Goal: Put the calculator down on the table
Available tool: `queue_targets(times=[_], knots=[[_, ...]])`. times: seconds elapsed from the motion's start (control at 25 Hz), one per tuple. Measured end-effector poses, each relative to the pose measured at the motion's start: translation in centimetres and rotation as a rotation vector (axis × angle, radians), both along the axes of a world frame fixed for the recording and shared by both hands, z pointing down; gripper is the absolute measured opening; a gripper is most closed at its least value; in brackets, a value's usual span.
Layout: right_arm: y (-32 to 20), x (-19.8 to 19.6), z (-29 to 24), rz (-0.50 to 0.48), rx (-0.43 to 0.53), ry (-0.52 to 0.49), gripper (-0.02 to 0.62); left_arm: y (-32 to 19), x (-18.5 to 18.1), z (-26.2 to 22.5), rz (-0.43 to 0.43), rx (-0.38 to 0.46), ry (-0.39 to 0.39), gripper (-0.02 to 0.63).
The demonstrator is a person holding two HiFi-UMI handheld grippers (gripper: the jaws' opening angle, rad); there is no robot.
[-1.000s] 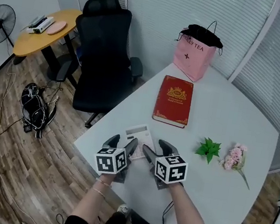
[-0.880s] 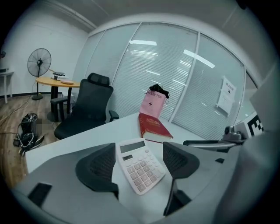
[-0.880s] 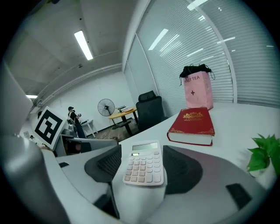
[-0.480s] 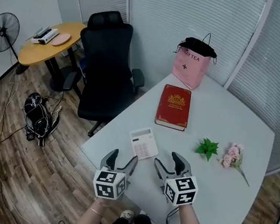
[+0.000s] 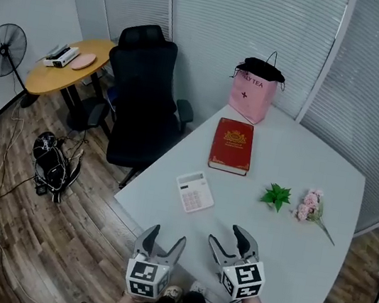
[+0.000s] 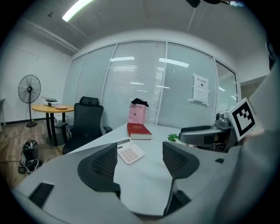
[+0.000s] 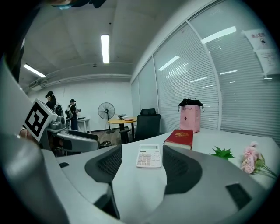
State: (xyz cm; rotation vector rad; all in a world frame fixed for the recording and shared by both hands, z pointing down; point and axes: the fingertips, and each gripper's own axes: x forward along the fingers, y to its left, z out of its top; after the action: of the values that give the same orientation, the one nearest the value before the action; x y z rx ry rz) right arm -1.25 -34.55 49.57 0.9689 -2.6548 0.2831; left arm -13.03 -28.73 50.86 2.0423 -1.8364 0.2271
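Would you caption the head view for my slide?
Calculator rests on the table; left gripper and right gripper open, empty.

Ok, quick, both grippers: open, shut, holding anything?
Left gripper: open, empty.
Right gripper: open, empty; the calculator lies on the table, apart from both.

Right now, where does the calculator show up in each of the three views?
Head view: calculator lies flat on the white table, left of centre, near its left edge.
Left gripper view: calculator just left of centre, beyond the open jaws.
Right gripper view: calculator at centre, seen between the open jaws, not held.
Shared landmark: the red book lying just beyond it.
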Motion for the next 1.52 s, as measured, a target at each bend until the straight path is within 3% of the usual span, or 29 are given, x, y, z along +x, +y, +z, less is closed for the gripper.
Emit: queue_targets(times=[0.24, 0.52, 0.6, 0.72, 0.84, 0.88, 0.92, 1.52], knots=[[3.5, 1.6, 1.7, 0.019, -0.005, 0.035, 0.299, 3.7, 0.9, 1.5, 0.001, -0.033, 0.000, 0.341], [5.1, 1.9, 2.4, -0.010, 0.021, 0.096, 0.286, 4.1, 1.4, 1.1, -0.003, -0.014, -0.010, 0.335], [5.2, 1.9, 2.3, -0.014, 0.039, 0.111, 0.212, 4.1, 1.6, 0.6, -0.009, 0.007, -0.010, 0.227], [5.3, 1.9, 2.0, -0.020, 0.062, 0.115, 0.120, 4.0, 2.0, 0.6, 0.000, 0.009, -0.004, 0.209], [5.2, 2.0, 1.8, -0.020, 0.070, 0.112, 0.010, 4.2, 2.2, 0.6, -0.008, 0.013, -0.012, 0.127], [5.2, 2.1, 1.9, -0.023, 0.069, 0.117, 0.009, 4.3, 2.2, 0.5, -0.016, 0.022, -0.013, 0.048], [5.1, 2.1, 2.0, -0.027, 0.070, 0.125, 0.009, 4.3, 2.3, 0.4, -0.021, 0.031, -0.011, 0.026], [4.9, 2.5, 3.2, -0.034, 0.061, 0.144, 0.008, 3.4, 4.2, 0.6, 0.030, 0.041, -0.013, 0.020]])
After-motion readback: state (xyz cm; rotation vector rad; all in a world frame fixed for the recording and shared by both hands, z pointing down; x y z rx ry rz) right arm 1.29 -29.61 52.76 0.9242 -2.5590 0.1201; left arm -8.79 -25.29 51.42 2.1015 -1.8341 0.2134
